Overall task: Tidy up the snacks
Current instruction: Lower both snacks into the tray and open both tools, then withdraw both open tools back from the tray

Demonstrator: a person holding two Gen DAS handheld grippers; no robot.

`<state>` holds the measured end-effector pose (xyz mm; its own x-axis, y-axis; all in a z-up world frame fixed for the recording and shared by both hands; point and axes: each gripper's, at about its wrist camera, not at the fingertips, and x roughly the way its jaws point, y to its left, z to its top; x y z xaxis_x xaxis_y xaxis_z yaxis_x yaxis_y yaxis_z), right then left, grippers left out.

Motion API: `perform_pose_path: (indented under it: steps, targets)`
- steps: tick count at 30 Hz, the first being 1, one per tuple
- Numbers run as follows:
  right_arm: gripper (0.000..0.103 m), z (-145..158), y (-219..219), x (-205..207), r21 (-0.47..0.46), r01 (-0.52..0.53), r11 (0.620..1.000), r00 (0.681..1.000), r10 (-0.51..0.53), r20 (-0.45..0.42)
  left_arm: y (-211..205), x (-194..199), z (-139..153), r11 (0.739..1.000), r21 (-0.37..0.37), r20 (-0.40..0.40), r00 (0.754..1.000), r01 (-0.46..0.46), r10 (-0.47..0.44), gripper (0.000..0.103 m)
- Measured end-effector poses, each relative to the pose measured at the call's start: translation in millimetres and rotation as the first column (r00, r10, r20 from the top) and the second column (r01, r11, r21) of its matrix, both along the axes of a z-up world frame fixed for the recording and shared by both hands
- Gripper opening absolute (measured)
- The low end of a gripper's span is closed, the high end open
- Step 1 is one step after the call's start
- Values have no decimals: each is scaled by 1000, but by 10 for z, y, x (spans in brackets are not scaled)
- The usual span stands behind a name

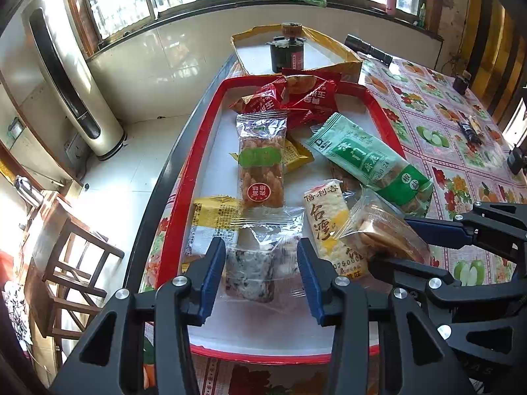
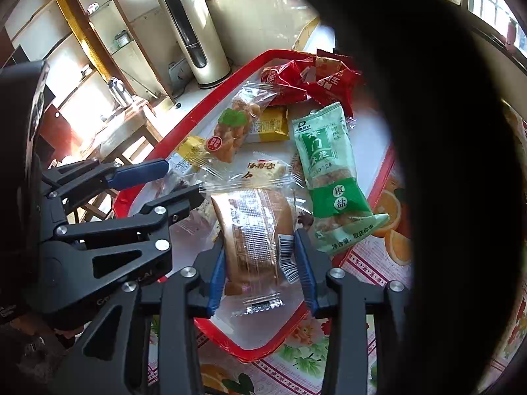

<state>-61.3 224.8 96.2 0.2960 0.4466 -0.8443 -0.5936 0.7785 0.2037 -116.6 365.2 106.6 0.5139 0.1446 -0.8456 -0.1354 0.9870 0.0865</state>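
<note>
Snacks are lying in a loose heap inside the red-rimmed tray (image 1: 197, 151), which is sitting on the worktop's floral cloth (image 1: 454, 151). Red packets (image 1: 296, 98) are crowding the 12 o'clock end, a twisted-pastry pack (image 1: 262, 161) is lying lengthwise in the middle, a green pack (image 1: 365, 158) is slanting across at 2 o'clock, and a rice-cracker pack (image 1: 329, 220) is resting at 4 o'clock.

The left gripper (image 1: 262, 273) is hovering with its jaws apart on either side of a clear-wrapped dark-speckled cake (image 1: 250, 273) at the tray's 6 o'clock end; whether the pads are touching the wrapper is unclear. The right gripper (image 2: 260, 263) is straddling a clear-wrapped bread (image 2: 253, 240), its jaws also apart and close to the wrapper's sides.

Judging by the overlapping packs, sorting is looking unfinished, though all the snacks in view are lying in the tray. A second, gold-rimmed tray (image 1: 332, 46) beyond, at 12 o'clock, is holding only a dark container (image 1: 285, 54) and offering free floor. Open cloth is lying at 3 o'clock; the worktop's edge is running close along 9 o'clock, and the grippers are working nearly side by side.
</note>
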Motion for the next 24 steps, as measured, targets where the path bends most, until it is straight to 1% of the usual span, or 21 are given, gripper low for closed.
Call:
perform_pose_path:
  steps: [3,5,7,11,17,19,24]
  targets:
    - [43,26,-22,-32,0,8,1000,1000,-8,-3,-1,-19,11,1000,15,11,1000,-17,17,49]
    - [48,54,-38,-66,-6,16,1000,1000,-16,1,-3,-35,18,999,20,19,999,-32,32,51]
    - [50,93,-60,-107,-8,22,1000,1000,-22,17,-9,-46,26,999,20,27,999,-45,45,54]
    - [56,160,-126,-179,-9,38,999,999,-38,37,-28,-82,39,998,6,37,997,-65,65,55]
    - [62,199,-219,-263,-20,82,996,995,-80,55,-103,-150,67,995,-10,55,994,-96,96,57]
    - [64,220,-235,-294,-32,94,995,993,-92,68,-122,-185,83,993,-9,67,991,-115,116,60]
    - [72,294,-298,-382,-78,119,990,986,-108,129,-158,-258,125,989,-21,87,985,-145,146,63]
